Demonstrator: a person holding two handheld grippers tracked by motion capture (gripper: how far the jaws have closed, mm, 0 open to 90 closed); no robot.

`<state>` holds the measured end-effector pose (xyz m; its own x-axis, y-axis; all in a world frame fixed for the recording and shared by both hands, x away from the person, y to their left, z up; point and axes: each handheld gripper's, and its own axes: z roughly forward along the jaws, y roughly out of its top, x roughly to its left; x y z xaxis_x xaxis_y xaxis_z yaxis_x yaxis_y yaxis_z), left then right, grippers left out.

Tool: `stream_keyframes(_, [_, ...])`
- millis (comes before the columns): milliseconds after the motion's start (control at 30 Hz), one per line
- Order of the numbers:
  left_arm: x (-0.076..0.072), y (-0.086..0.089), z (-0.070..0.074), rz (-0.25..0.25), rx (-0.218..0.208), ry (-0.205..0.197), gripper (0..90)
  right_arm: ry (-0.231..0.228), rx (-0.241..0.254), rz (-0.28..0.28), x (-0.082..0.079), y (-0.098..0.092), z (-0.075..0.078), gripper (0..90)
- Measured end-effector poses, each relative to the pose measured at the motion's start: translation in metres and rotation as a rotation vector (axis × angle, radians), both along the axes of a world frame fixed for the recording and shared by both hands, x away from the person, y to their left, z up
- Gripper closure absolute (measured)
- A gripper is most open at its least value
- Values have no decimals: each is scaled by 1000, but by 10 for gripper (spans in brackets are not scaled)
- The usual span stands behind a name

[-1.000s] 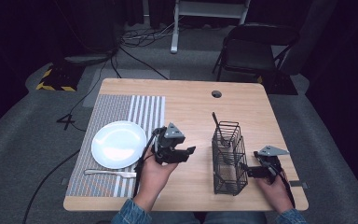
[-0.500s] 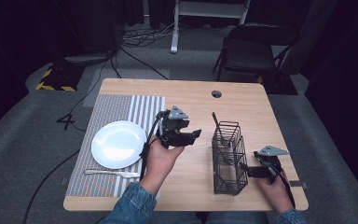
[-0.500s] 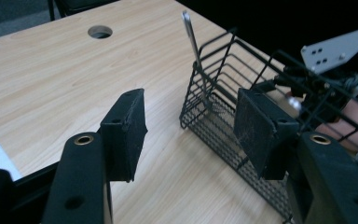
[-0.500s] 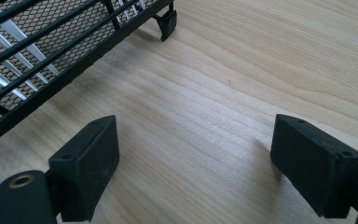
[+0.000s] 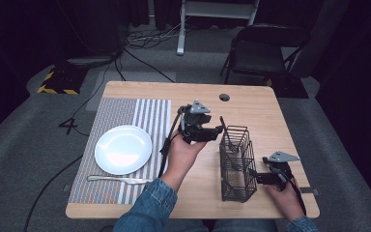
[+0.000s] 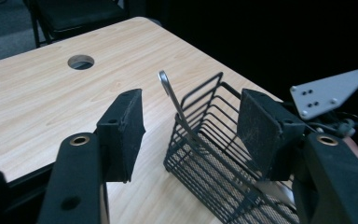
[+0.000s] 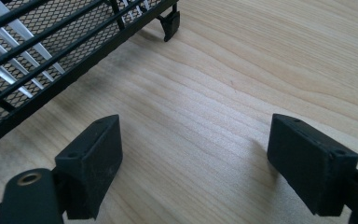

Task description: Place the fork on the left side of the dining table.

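Reaching toward the black wire basket (image 5: 235, 162), the left gripper (image 6: 191, 121) has its jaws wide apart and holds nothing. A thin silver handle (image 6: 170, 91) sticks up from the basket's far corner, between those jaws. Line up slowly, then squeeze gently. The right gripper (image 7: 200, 158) rests open and empty beside the basket.

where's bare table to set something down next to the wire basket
Bare wood lies behind the black wire basket, toward the round cable hole. Crowded: its left by the left gripper, its right by the right gripper, the striped placemat by the white plate.
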<state>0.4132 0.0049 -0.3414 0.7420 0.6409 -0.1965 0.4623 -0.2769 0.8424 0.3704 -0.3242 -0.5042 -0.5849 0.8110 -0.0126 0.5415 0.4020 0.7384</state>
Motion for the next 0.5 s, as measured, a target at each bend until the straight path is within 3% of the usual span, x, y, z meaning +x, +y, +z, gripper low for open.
stream_keyframes(300, [24,-10,-11,43,-10,75,468,0,1,1,0,0,0,180])
stream_keyframes(433, [28,-16,-15,41,-18,83,483,1,1,1,0,0,0,181])
stream_keyframes(500, [29,-20,-17,27,-12,77,544,1,1,1,0,0,0,181])
